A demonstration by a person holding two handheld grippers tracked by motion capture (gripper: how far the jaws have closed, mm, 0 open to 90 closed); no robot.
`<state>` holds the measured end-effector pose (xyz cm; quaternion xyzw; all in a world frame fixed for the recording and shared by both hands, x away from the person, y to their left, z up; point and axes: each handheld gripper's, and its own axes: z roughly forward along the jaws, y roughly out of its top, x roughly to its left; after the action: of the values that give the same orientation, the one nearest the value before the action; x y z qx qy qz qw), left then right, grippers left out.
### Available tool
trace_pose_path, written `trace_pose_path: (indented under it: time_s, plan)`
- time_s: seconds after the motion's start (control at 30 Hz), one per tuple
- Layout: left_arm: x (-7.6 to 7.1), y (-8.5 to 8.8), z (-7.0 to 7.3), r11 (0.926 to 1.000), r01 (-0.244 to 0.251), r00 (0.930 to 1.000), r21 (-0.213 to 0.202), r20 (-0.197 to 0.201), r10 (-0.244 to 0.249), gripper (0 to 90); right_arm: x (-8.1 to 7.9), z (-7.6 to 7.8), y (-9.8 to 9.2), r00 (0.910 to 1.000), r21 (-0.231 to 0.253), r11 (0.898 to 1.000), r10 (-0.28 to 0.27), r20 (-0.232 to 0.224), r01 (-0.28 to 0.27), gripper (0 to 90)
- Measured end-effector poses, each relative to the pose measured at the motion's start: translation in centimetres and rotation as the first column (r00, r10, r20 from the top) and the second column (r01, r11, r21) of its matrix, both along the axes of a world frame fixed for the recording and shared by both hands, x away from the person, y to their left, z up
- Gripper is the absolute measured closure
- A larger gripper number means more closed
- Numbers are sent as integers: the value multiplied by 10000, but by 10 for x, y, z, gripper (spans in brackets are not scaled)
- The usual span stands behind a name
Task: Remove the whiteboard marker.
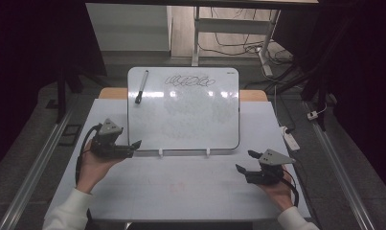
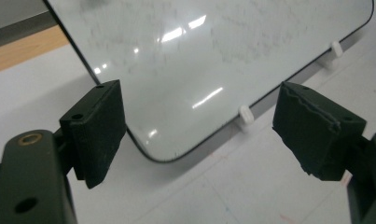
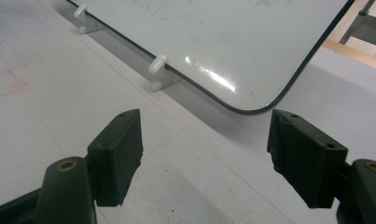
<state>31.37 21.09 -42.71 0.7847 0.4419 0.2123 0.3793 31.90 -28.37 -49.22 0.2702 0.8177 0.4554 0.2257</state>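
Currently a whiteboard [image 1: 183,112] stands tilted on two small white clips [image 1: 160,153] near the middle of the pale worktop [image 1: 181,187], its upper edge at the far side. A black marker [image 1: 141,86] lies on the board's far left corner, and a dark scribble [image 1: 189,80] runs along the far edge to the right of it. The left hand-held gripper [image 1: 133,146] sits at the board's near left corner, jaws spread wide with nothing between them; in the left gripper view [image 2: 199,135] that rounded corner [image 2: 162,156] lies between the pads. The right hand-held gripper [image 1: 244,162] rests near the board's near right corner, a little apart from it, also wide open and holding nothing; the right gripper view [image 3: 204,149] shows the corner just beyond its pads [image 3: 118,154].
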Motion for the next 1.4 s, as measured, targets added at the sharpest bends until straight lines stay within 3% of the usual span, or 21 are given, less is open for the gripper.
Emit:
trace_pose_path:
  time_s: [0.47, 0.67, 0.97, 1.4]
  plan:
    - [50, -12, 26, 9996, -161, 9995, -220, 271, 167, 201, 1, -3, 2, 9999, -40, 10000, 15, -115, -15, 268]
    - [75, -13, 36, 9981, -570, 9972, -224, 466, 580, 229, 1, -4, 2, 9998, -98, 10000, 3, -177, -5, 273]
    - [108, -15, 41, 9927, -1186, 9901, 220, 781, 1165, 271, 2, -8, 4, 9995, -228, 9997, 37, -303, -43, 276]
    - [144, -11, 48, 9812, -1904, 9737, 302, 1334, 1848, 379, 3, -11, 6, 9991, -376, 9993, 49, -420, -65, 278]
